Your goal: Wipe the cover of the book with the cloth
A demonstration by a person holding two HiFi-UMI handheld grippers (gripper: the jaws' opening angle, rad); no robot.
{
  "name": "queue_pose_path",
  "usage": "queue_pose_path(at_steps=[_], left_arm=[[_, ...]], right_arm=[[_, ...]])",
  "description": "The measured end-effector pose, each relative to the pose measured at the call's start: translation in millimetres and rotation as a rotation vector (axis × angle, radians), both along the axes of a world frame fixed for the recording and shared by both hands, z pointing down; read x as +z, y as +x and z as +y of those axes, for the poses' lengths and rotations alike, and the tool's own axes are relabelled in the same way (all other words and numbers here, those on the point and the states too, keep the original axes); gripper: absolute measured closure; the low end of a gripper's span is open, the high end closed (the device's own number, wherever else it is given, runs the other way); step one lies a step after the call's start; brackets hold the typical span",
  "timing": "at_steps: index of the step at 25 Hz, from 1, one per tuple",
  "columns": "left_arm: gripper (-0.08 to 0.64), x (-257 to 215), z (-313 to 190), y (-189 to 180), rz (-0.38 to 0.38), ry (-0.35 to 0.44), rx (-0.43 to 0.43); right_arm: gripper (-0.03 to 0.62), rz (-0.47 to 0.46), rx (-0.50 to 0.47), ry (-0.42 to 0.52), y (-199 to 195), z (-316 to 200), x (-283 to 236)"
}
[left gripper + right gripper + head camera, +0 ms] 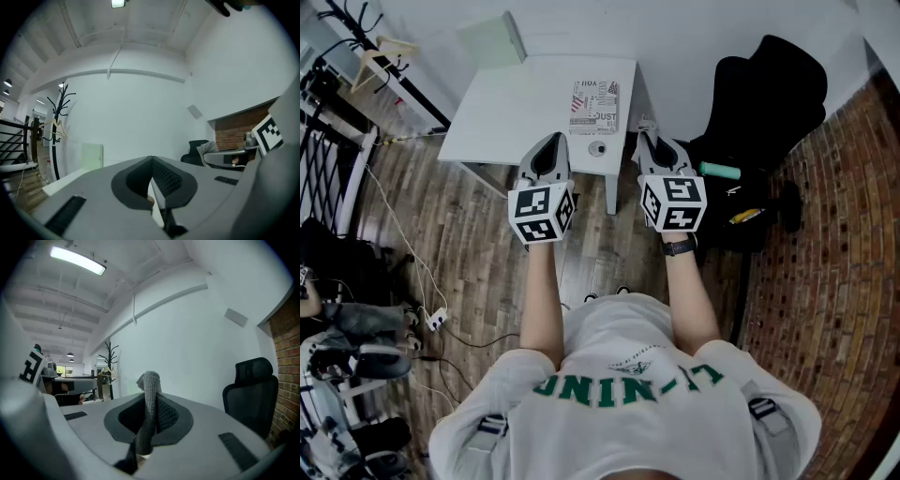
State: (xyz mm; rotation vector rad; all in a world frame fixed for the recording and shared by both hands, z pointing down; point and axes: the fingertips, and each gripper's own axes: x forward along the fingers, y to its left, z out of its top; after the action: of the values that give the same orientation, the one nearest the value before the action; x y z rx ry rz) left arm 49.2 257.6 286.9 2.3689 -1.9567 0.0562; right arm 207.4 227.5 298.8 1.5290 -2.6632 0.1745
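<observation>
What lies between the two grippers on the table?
In the head view, a small round grey object on the white rectangular table lies between left gripper and right gripper.

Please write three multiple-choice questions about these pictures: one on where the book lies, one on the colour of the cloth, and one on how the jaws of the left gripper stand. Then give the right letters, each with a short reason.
1. Where does the book lie?
A. on the white table
B. on the floor
C. on the black chair

2. What colour is the cloth?
A. red
B. grey
C. yellow

3. How do the jaws of the left gripper stand?
A. wide apart
B. shut on the cloth
C. together, with no cloth between them

Answers:
1 A: the head view shows the book flat on the table, toward its right side.
2 B: the right gripper view shows a grey cloth clamped in the right gripper.
3 C: the left gripper view shows the two jaws meeting, with no cloth there.
</observation>
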Motion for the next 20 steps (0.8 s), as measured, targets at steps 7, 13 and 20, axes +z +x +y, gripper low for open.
queue_pose_path(at_steps=[7, 13, 20], left_arm=[[0.555, -1.5, 3.6, 23.1, 0.010, 0.004, 0.005], [0.555, 24.2, 15.4, 33.2, 0.030, -0.047, 0.004], [0.555, 38.0, -10.0, 22.9, 0.018, -0.059, 0.006]], right_arm=[[0.558, -0.098, -0.060, -0.052, 18.7, 4.7, 2.8], [0.557, -0.151, -0.102, -0.094, 22.4, 15.3, 16.9], [0.557, -0.168, -0.155, -0.158, 1.9, -6.9, 39.7]])
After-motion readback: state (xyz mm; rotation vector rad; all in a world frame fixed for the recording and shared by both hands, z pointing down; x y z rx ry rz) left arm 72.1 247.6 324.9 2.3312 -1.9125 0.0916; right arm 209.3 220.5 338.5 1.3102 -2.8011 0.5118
